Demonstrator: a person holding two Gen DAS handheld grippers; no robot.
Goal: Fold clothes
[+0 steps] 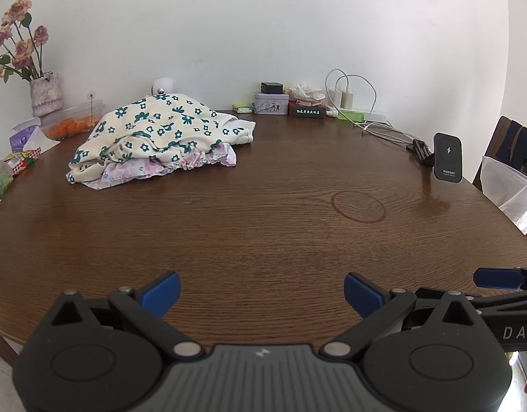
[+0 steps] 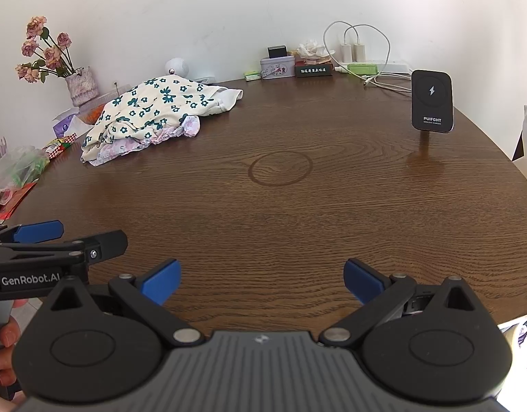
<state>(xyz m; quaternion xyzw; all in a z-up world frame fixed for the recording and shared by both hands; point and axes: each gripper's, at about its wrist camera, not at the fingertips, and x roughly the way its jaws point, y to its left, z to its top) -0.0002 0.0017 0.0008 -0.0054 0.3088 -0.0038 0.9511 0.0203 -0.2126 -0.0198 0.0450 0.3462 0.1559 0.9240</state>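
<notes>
A heap of clothes (image 1: pixel 157 137) lies at the far left of the brown wooden table (image 1: pixel 263 213): a cream garment with dark green flowers on top of a pink flowery one. The right wrist view shows the same heap of clothes (image 2: pixel 150 116) far off to the left. My left gripper (image 1: pixel 261 293) is open over the table's near edge, with nothing between its blue pads. My right gripper (image 2: pixel 261 281) is open too and holds nothing. Each one shows in the other's view: the right gripper's finger (image 1: pixel 498 278) at the right edge, the left gripper (image 2: pixel 40 240) at the left edge.
A black wireless charger stand (image 2: pixel 431 101) stands at the right. Boxes, a tin (image 1: pixel 271 103), plugs and cables (image 1: pixel 352 96) line the back wall. A vase of dried roses (image 1: pixel 45 92), tissues and snack packets crowd the left edge. A chair (image 1: pixel 514 151) stands at the right.
</notes>
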